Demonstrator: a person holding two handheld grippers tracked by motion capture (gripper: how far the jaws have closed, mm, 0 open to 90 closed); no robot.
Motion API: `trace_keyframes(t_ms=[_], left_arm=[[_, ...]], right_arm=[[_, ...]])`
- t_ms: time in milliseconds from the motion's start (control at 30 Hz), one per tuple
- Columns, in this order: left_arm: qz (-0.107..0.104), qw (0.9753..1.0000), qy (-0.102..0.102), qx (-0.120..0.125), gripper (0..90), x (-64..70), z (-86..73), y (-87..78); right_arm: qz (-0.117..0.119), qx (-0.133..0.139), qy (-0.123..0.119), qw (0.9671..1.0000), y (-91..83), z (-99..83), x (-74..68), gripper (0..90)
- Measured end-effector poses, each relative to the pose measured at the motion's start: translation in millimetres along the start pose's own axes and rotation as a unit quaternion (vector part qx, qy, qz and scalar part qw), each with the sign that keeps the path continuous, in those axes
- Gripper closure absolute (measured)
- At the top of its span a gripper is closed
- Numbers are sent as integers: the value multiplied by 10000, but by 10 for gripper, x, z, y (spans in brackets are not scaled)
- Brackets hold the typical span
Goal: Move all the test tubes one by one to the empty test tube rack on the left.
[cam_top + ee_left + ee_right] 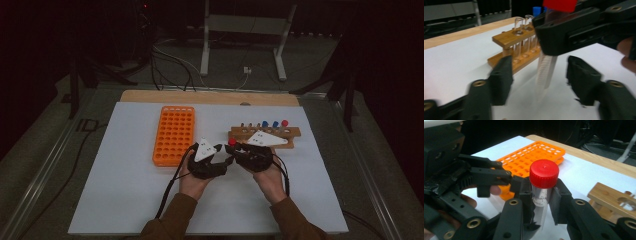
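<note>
A clear test tube with a red cap stands upright between the jaws of my right gripper, which is shut on it just below the cap. In the high view the tube's cap shows between both grippers, above the white mat. My left gripper is open, its jaws on either side of the tube's lower part with gaps on both sides. The right gripper grips the tube from above in that view. A wooden rack behind holds blue-capped and red-capped tubes.
An orange plastic rack with several empty holes lies left of the hands. The white mat covers a wooden table. Two open clear tubes stand at the wooden rack's near end. Cables and a metal stand lie beyond the table.
</note>
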State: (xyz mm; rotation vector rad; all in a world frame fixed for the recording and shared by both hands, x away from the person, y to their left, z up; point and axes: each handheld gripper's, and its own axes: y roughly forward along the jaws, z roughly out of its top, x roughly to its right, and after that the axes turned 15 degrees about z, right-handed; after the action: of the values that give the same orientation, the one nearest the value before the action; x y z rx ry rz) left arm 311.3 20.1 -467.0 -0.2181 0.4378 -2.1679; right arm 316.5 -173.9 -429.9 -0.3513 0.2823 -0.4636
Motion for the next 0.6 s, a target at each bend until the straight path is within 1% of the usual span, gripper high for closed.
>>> trace_keyframes(t_ms=[33,67,100,133,200,233,367,433,533,567,600], left_arm=[[0,10000,0,0,530,0,0,0],[-50,10000,5,0,568,-7,0,-1],[-82,10000,26,-6,568,-11,-1,0],[-103,9999,127,-43,646,-9,-6,0],[-119,9998,163,-51,723,-9,-10,-2],[-125,9997,218,-49,739,-9,-11,-8],[-97,9996,277,-50,753,-6,-7,-19],[-61,9996,273,-66,754,-24,-6,-26],[34,9997,250,-49,755,-73,3,-44],[73,9997,220,-45,755,-89,6,-53],[73,9997,220,-45,755,-89,6,-53]], right_arm=[[16,-12,17,10000,10,1,-10,739],[34,-32,-2,10000,17,0,-14,739],[34,-32,-2,10000,17,0,-14,739],[76,-37,-6,10000,29,-1,-22,739],[89,-30,-4,10000,34,0,-25,739],[98,-31,-2,9999,35,1,-28,739],[108,-49,-26,9999,33,6,-35,725],[144,30,-33,9999,11,6,-36,643],[181,191,5,9997,-49,12,-16,465],[158,217,57,9996,-75,12,-1,409],[144,237,80,9996,-100,8,15,380]])
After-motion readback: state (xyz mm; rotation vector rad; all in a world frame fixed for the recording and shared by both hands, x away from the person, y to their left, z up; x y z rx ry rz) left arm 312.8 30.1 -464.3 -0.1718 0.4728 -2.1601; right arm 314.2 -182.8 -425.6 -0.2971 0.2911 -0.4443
